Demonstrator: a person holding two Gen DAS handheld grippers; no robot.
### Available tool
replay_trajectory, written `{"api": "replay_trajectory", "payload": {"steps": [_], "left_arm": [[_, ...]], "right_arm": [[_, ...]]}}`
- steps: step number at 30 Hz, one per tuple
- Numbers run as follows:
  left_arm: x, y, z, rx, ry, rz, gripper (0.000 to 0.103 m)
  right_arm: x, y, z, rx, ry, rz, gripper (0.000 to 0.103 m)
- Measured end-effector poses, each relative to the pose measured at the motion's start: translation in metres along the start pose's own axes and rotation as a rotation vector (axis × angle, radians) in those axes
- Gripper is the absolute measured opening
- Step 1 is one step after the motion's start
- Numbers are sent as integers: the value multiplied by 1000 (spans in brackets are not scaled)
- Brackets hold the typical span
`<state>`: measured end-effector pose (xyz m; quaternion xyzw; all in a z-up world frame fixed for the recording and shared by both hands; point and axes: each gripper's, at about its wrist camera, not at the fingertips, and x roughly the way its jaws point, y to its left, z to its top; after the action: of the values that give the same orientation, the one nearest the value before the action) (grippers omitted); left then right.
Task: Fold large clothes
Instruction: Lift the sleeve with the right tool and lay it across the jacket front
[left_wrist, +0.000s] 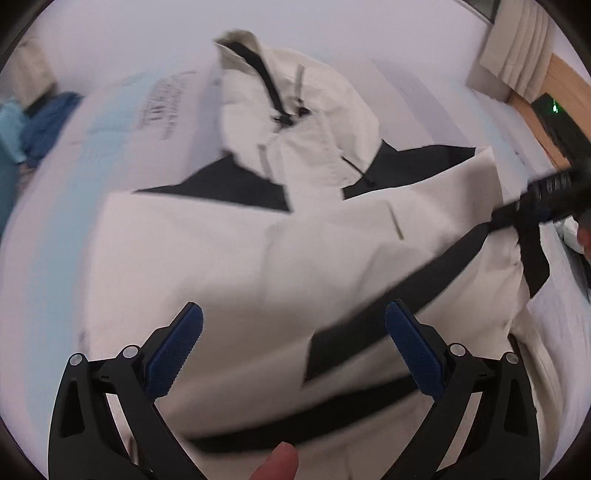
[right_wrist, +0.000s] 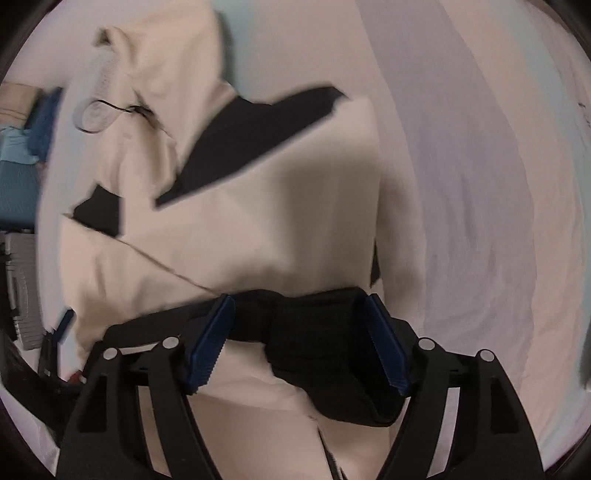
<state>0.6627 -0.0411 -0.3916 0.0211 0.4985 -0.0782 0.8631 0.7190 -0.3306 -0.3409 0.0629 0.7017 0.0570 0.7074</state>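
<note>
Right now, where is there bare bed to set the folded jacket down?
Bare sheet runs wide along the jacket's outer side in the right wrist view. More lies beyond the hood. The side by the blue clothes is crowded.

Around the white bed sheet (left_wrist: 110, 44) I note a heap of blue cloth (left_wrist: 44, 122) off its far left edge, blurred. At its far right corner I see pale pleated fabric (left_wrist: 517, 48), a wooden surface (left_wrist: 561, 85) beside it, and a dark device (left_wrist: 557, 118) showing a green light.
</note>
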Motion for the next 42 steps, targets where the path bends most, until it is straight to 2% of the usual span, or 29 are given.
{"api": "replay_trajectory", "payload": {"steps": [1,3,4,6,10,14,15,17,18,20,22,25,27,31,34,38,42], "left_arm": [[13,-5,7,11,34,-20,97],[37,-15,13,12,122,-73,97],[40,-19,12,17,129,-71,97],[39,-27,7,30,130,-83,97],[13,-43,-19,58,83,-76,97],[-12,-58,-54,96,25,-49,97],[-15,-61,-60,107,18,-43,97],[-15,-66,-72,112,30,-46,97],[-14,-67,-76,107,37,-52,97],[-11,-69,-79,114,47,-45,97],[-13,-70,-74,111,39,-54,97],[-17,-65,-53,92,11,-63,97],[-19,-61,-33,89,-12,-45,97],[-36,-49,9,65,-91,-7,97],[-51,-41,28,29,-170,23,97],[-33,-40,29,-17,-144,2,97],[-4,-54,7,-20,-77,-9,97]], "right_arm": [[3,0,0,3,5,3,63],[6,0,-3,8,-7,25,36],[4,0,-7,12,-17,54,24],[-4,3,-22,-21,-53,85,18],[-21,5,-70,-94,-150,91,15],[-35,11,-124,-198,-272,57,15],[-34,14,-141,-238,-306,24,15],[-31,12,-160,-286,-342,7,14],[-25,13,-169,-312,-348,-30,13],[-21,8,-177,-307,-364,-26,11],[-27,5,-170,-288,-375,-8,8],[-49,16,-132,-278,-428,8,7],[-76,32,-101,-323,-490,10,6],[-143,80,-61,-483,-651,7,6],[-167,106,-60,-633,-737,-27,6],[-137,97,-68,-715,-740,-78,6],[-60,47,-69,-610,-569,-104,6]]}}
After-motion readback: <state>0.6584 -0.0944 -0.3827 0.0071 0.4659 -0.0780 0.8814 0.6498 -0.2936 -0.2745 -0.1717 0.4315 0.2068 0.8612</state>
